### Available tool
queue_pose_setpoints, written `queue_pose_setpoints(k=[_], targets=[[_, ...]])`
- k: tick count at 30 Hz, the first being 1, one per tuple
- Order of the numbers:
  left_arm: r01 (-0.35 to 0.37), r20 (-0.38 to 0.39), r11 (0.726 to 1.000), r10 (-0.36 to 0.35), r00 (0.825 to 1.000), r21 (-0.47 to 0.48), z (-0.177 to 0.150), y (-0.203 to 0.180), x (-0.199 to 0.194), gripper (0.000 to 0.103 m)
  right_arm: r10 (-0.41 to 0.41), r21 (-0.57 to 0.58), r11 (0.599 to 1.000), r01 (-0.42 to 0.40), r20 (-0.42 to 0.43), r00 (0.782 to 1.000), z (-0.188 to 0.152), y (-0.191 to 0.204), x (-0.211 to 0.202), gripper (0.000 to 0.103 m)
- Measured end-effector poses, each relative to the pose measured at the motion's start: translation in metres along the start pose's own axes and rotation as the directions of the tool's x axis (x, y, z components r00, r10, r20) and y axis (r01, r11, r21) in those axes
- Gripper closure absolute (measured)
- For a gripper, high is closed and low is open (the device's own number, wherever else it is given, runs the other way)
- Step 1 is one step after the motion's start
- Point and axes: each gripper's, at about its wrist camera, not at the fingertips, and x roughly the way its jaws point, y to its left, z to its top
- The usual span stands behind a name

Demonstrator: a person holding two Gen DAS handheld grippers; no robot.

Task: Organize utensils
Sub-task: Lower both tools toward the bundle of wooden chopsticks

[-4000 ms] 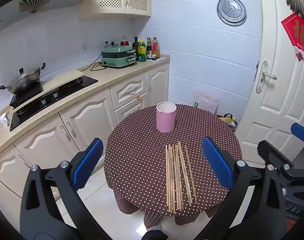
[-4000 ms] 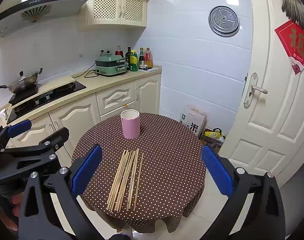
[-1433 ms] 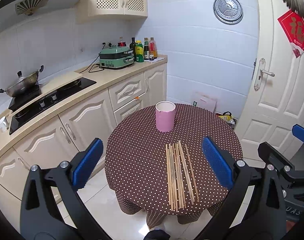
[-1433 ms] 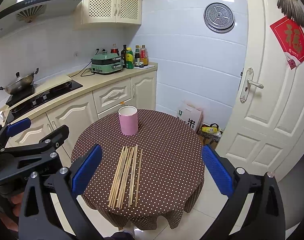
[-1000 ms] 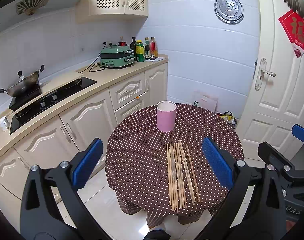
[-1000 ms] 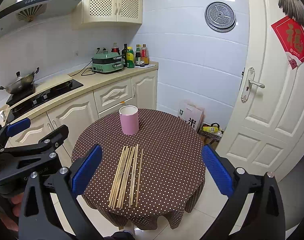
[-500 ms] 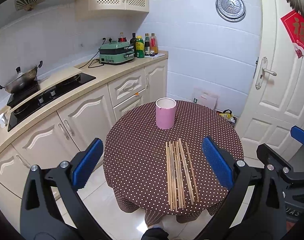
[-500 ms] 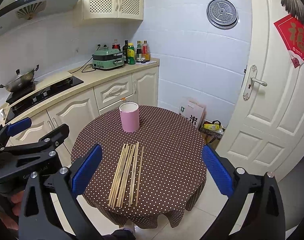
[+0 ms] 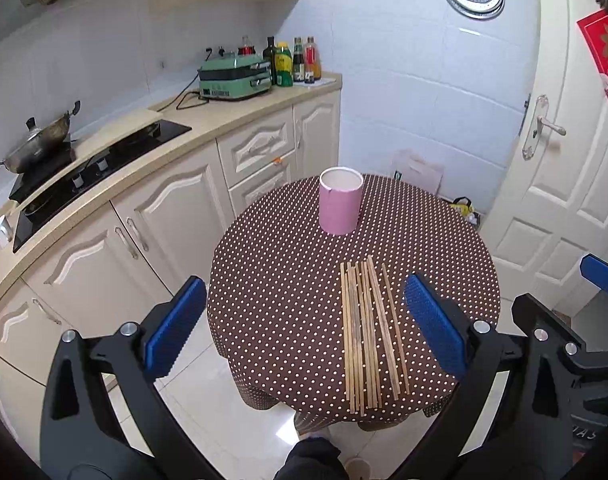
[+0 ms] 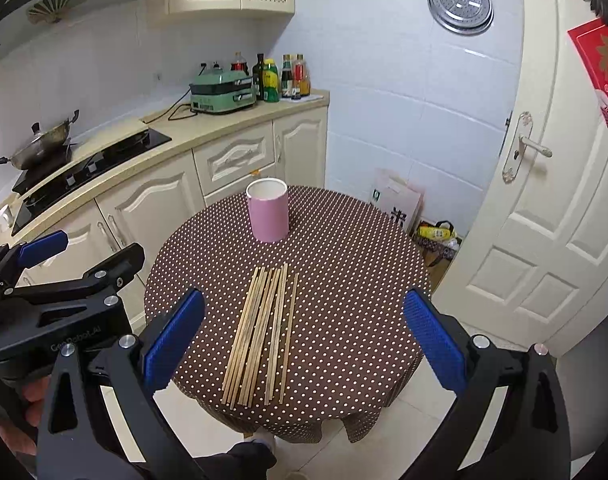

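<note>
**Chopsticks untouched, both tongs spread and empty above the table**

Left tongs (image 9: 304, 320) are held wide apart, nothing gripped, hovering over the near left part of the round table (image 9: 271, 280) with the dotted cloth. Pink cup (image 9: 340, 206) is stood upright at the far side, mouth open and apparently empty. Chopsticks (image 9: 370, 332) are laid flat in a loose row on the near right of the table, running near to far, well apart from the cup, rightmost sticks slightly fanned. Right tongs (image 10: 304, 332) are likewise fully spread and empty, centred over the chopstick row.

Step judged: approach for first pick, not yet begun. A grasp is best made across the sticks, not along them, on one or two at the edge of the row so neighbours are not dragged. The rightmost fanned stick looks easiest to isolate. Sticks are thin and flat on cloth; the pads (image 10: 171, 340) should be lowered to touch the cloth before closing. The stick should be tilted upright before being dropped into the cup, which could tip if knocked.
</note>
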Motion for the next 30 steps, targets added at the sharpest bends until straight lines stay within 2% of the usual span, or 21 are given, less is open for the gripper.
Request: queue_pose_setpoints(k=[9,16,22,26,30], targets=[[0.037,-0.116,0.999,-0.039,0.992,-0.022,0.013,0.013,0.046,0.006,-0.013,0.003,1.000,0.013,-0.109,0.994,0.010,0.006,0.039,0.007],[0.103,-0.236,0.994,-0.110,0.966,-0.043,0.025,0.017,0.095,0.006,-0.055,-0.004,0.998,0.056,-0.231,0.971,0.022,0.011,0.083,0.007],[0.141,-0.339,0.990,-0.140,0.930,-0.023,0.034,0.019,0.135,0.006,-0.074,0.053,0.994,0.097,-0.333,0.940,0.031,0.007,0.117,0.007],[0.171,-0.413,0.985,-0.165,0.895,-0.024,0.036,0.023,0.158,0.007,-0.103,0.082,0.986,0.146,-0.393,0.914,0.034,0.005,0.137,0.007],[0.210,-0.476,0.977,-0.205,0.855,-0.044,0.033,0.026,0.181,0.013,-0.115,0.106,0.978,0.179,-0.440,0.891,0.033,0.001,0.155,0.007]])
